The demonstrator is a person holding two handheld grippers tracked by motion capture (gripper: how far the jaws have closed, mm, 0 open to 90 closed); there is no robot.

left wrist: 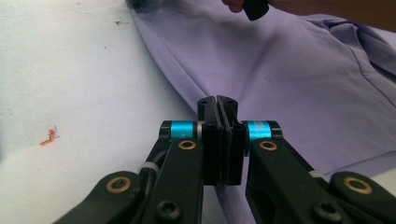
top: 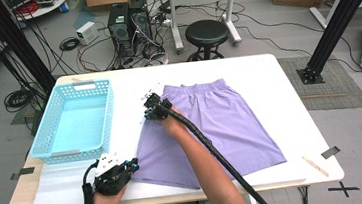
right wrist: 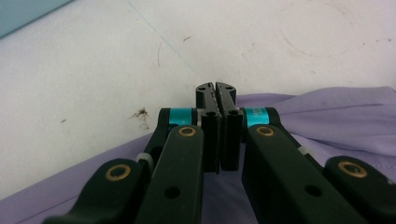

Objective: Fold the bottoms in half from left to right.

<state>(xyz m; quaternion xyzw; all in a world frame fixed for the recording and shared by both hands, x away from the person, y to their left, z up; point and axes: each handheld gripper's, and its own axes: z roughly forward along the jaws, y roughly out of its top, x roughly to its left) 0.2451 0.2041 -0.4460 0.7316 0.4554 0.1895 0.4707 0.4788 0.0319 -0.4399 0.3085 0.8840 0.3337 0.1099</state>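
Purple shorts (top: 221, 123) lie flat on the white table, waistband at the far side. My left gripper (top: 134, 165) is at the shorts' near left hem corner. In the left gripper view its jaws (left wrist: 217, 100) are pressed together on the edge of the purple cloth (left wrist: 280, 70). My right gripper (top: 151, 101) reaches over the shorts to the left end of the waistband. In the right gripper view its jaws (right wrist: 215, 87) are closed with the purple cloth (right wrist: 336, 116) drawn up to them on both sides.
A light blue basket (top: 83, 85) with nothing in it stands left of the shorts. A thin wooden stick (top: 316, 166) and a piece of tape (top: 330, 152) lie near the table's near right corner. A stool (top: 206, 33) and computer towers (top: 129, 24) stand beyond the table.
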